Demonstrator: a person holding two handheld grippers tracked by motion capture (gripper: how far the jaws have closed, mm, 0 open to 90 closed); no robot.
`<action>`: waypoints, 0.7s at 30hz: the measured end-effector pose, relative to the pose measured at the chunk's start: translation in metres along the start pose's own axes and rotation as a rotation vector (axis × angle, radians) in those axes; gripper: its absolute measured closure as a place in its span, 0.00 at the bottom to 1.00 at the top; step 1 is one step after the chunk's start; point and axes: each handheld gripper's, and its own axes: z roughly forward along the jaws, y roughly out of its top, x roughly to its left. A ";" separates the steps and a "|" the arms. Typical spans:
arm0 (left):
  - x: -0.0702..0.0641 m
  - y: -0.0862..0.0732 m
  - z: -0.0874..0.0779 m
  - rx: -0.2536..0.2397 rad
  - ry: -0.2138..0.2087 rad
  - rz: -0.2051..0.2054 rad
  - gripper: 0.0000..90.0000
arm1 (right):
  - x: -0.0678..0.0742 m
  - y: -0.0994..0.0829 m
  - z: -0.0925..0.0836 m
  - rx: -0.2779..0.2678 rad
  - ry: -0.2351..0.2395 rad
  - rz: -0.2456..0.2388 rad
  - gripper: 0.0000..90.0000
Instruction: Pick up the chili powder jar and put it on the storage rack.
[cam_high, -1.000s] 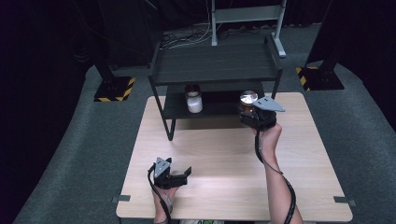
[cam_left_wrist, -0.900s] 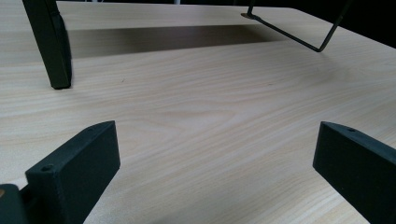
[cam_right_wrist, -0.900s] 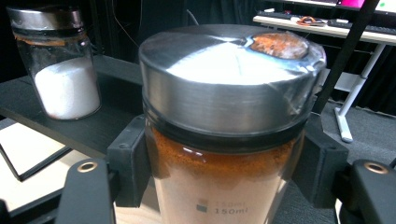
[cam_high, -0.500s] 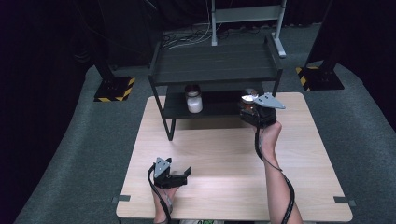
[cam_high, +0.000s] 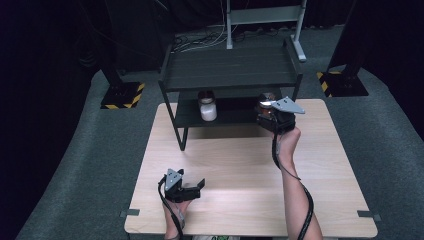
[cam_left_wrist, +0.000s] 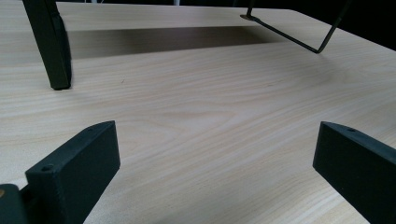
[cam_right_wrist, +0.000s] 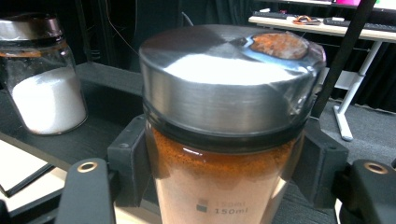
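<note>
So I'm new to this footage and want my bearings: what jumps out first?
The right claw is clamped on a steel-lidded jar of orange powder at the right end of the black rack's lower shelf. A jar of white powder stands further left on that shelf. The left claw rests open and empty low on the wooden table.

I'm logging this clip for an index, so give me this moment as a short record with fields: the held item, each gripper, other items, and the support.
held item: glass jar of orange-brown powder with a brushed metal lid
right gripper: shut on the jar, at the shelf's lower tier
left gripper: open, nothing between its jaws, low over the light wooden table
other item: glass jar of white powder, on the lower tier
support: black two-tier shelf
</note>
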 end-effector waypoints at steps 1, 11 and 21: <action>0.000 0.000 0.000 0.000 0.000 0.000 0.01 | 0.000 0.000 0.001 0.001 0.000 0.002 0.34; 0.000 0.000 0.000 0.002 -0.001 -0.001 0.01 | -0.003 -0.001 0.012 0.000 -0.003 0.033 0.34; 0.000 0.001 0.001 0.005 -0.004 0.002 0.01 | -0.006 -0.008 0.022 -0.010 -0.012 0.068 0.34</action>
